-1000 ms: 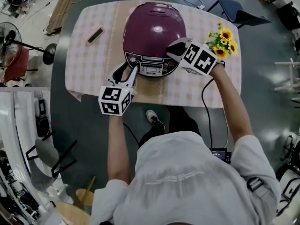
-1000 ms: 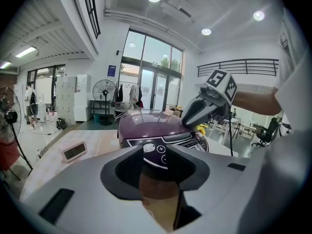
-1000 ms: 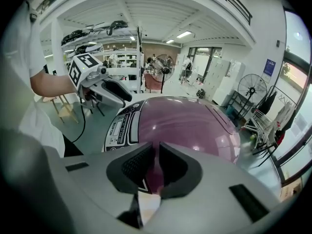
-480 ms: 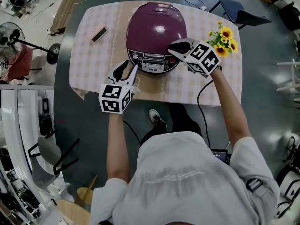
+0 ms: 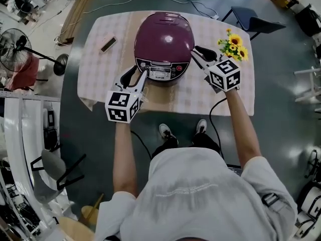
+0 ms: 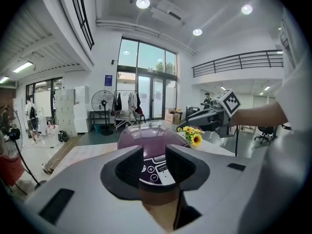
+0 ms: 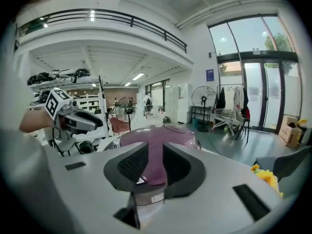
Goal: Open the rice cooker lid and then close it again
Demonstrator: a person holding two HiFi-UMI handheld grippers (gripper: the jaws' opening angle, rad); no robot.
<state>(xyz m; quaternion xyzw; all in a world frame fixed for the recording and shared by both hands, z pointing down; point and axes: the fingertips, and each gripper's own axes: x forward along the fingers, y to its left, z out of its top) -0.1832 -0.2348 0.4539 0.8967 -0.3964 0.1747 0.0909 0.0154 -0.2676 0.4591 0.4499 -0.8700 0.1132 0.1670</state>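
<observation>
left gripper [image 5: 140, 71]: jaws apart | right gripper [image 5: 196, 52]: just opening (nothing between)

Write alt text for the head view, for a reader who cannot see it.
Seen from above, a person holds a left gripper and a right gripper on either side of a closed purple rice cooker on a checked table. The right gripper's jaws have just been opening, with nothing between them. Sunflowers stand at the table's right.

My left gripper [image 5: 139, 74] hides part of the rice cooker's [image 6: 146, 136] button panel [image 6: 155, 170], and its words are too small to read. I can't name the little dark bar [image 5: 108, 44].
</observation>
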